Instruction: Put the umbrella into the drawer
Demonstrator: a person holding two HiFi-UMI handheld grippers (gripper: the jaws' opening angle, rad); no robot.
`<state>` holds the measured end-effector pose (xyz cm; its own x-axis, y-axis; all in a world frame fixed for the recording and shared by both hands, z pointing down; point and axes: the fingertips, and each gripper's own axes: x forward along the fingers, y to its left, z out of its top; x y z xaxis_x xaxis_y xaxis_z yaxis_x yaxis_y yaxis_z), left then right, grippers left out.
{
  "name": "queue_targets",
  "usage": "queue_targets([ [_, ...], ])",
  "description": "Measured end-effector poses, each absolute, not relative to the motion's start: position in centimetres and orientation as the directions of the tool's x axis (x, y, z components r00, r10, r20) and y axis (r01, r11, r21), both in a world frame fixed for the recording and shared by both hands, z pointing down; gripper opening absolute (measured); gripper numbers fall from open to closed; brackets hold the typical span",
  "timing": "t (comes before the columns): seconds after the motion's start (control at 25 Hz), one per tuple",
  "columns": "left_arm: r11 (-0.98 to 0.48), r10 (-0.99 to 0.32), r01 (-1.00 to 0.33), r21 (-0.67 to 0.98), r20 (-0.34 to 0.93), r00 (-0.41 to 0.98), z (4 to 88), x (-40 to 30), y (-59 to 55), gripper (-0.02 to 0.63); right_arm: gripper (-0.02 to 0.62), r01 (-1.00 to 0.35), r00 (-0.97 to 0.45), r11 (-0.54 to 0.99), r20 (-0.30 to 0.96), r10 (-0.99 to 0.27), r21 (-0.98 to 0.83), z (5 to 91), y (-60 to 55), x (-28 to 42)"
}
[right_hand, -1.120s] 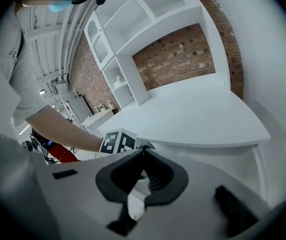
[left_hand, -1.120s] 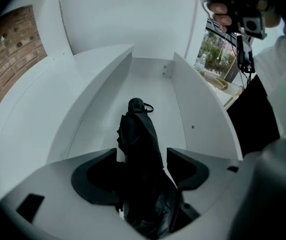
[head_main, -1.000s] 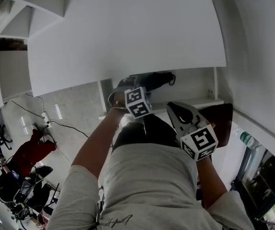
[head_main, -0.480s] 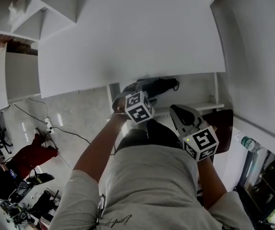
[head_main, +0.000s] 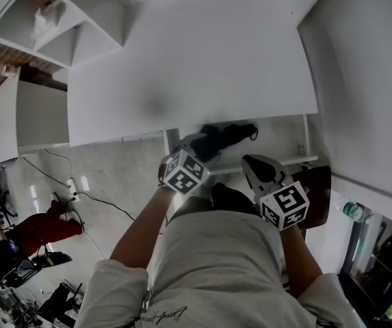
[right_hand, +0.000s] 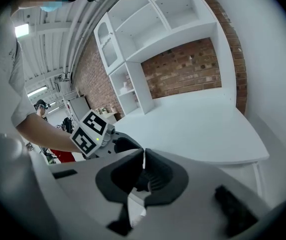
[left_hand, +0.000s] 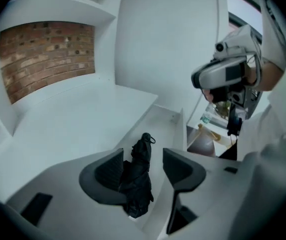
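Grey left tongs (left_hand: 143,156) stand wide, their jaws just eased inward a little, apparently clear of the black umbrella (left_hand: 139,181) seen between them. It lies in the white drawer (head_main: 278,134) at frame centre. Right tongs (right_hand: 143,154) are pinched together, empty.

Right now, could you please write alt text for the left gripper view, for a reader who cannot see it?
A folded black fabric umbrella lies lengthwise in an open white drawer below a white desktop. The left gripper hangs above it, its dark grey jaws apart though they have just closed a little, framing the umbrella without gripping it.
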<state>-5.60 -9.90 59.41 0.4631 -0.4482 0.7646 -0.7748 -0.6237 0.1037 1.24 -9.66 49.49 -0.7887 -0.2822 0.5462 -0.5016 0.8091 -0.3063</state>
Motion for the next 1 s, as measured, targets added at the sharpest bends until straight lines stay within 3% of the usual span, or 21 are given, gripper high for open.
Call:
queue_targets([
  [0.2,-0.518,-0.554,-0.846,0.128,0.703,0.446,56.7,-6.4,-8.0,0.157,0.029,-0.487,-0.792,0.828,0.54,-0.285,-0.278,48.6,-8.7,2.0],
  [0.44,-0.454,-0.641,-0.87,0.195,0.606,0.47,51.2,-9.3,-7.8,0.083,0.029,-0.464,-0.798,0.848,0.536,-0.275,-0.257,46.5,-8.9,-1.5],
  [1.0,-0.351,-0.774,-0.928,0.122,0.521,0.361,42.8,-13.3,-3.8,0.021,0.029,-0.451,-0.799,0.861,0.537,-0.271,-0.236,43.5,-6.5,-4.5],
])
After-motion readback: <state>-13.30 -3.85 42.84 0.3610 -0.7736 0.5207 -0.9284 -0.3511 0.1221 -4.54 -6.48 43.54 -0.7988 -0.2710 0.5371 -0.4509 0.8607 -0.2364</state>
